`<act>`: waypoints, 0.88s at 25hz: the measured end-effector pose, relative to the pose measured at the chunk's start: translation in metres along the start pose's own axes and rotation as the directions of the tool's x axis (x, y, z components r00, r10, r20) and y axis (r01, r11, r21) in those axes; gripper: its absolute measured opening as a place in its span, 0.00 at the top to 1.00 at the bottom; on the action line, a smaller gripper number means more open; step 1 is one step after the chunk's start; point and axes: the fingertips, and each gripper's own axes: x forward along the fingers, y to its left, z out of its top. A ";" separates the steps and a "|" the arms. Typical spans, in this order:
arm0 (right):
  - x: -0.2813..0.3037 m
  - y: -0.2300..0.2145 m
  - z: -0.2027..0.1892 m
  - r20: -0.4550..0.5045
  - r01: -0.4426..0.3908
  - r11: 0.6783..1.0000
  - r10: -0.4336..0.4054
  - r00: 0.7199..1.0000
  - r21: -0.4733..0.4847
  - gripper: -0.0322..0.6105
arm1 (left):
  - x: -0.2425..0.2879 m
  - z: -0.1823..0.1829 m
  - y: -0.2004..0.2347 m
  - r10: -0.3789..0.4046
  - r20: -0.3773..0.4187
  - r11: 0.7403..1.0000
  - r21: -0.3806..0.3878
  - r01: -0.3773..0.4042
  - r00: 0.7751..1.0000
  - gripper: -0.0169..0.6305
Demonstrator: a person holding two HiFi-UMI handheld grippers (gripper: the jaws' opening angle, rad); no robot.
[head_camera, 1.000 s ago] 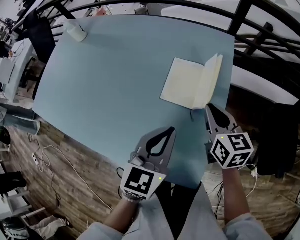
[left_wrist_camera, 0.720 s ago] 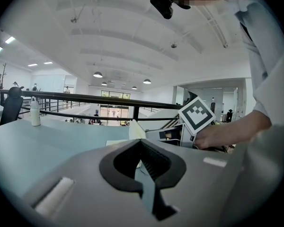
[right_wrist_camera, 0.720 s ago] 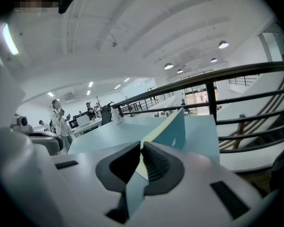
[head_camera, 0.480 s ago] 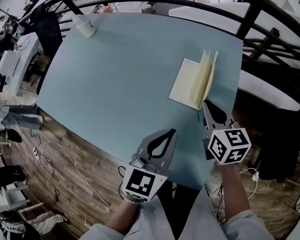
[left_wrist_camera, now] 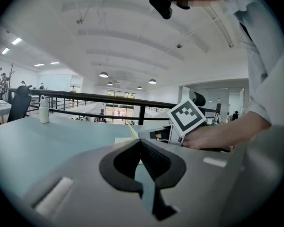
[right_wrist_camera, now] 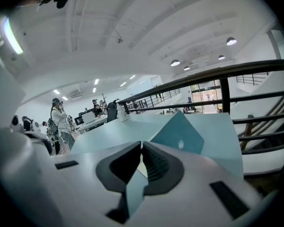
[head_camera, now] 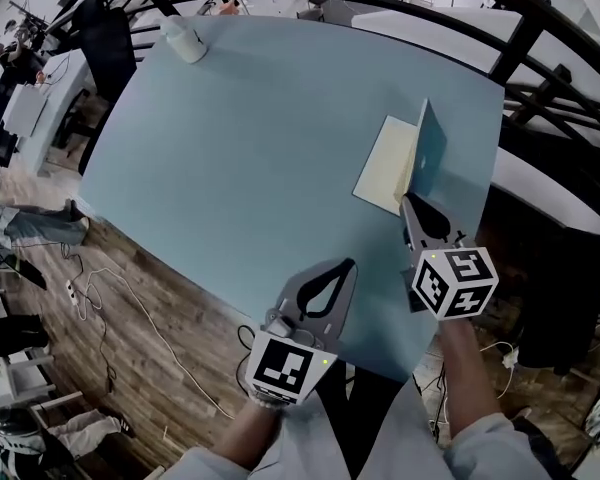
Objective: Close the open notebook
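- On the right part of the blue table (head_camera: 250,148), near its far right edge, you find the notebook (head_camera: 385,163), not yet closed.
- Its cream page lies flat on the table; its teal cover (head_camera: 432,153) stands nearly upright along the right side of that page.
- Your right gripper (head_camera: 404,200) points at the near end of the notebook, where cover and page meet. Contact there cannot be confirmed.
- Read the right gripper view: the jaws are together at the tips with nothing between them, and the teal cover (right_wrist_camera: 180,134) rises just beyond them.
- Your left gripper (head_camera: 350,262) is over the near table edge, well apart from the notebook.
- Read the left gripper view: these jaws are also together and empty. The notebook (left_wrist_camera: 125,139) lies ahead, with the right gripper's marker cube (left_wrist_camera: 185,117) to its right.
- A white bottle (head_camera: 185,40) stands at the far left corner of the table.
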 end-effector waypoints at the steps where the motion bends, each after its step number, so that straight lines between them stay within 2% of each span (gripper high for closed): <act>1: 0.002 0.001 -0.001 -0.003 -0.002 1.000 0.002 1.000 -0.002 0.93 | -0.001 -0.001 0.001 0.003 0.000 1.000 -0.002 -0.003 1.000 0.97; 6: 0.015 0.006 -0.006 -0.018 -0.013 1.000 0.012 1.000 -0.013 0.93 | -0.005 -0.005 0.010 0.012 0.008 1.000 0.008 -0.013 1.000 0.97; 11: 0.025 0.009 -0.008 -0.033 -0.024 0.999 0.024 0.999 -0.021 0.94 | -0.009 -0.005 0.014 0.038 -0.003 0.999 -0.019 -0.038 0.999 0.97; 15: 0.032 0.006 -0.011 -0.050 -0.022 0.999 0.020 0.999 -0.034 0.94 | -0.009 -0.006 0.014 0.037 0.006 0.999 -0.002 -0.037 0.999 0.97; 22: 0.051 0.015 -0.020 -0.078 -0.031 0.997 0.026 0.997 -0.065 0.94 | -0.018 -0.005 0.023 0.067 0.015 0.997 -0.031 -0.067 0.998 0.97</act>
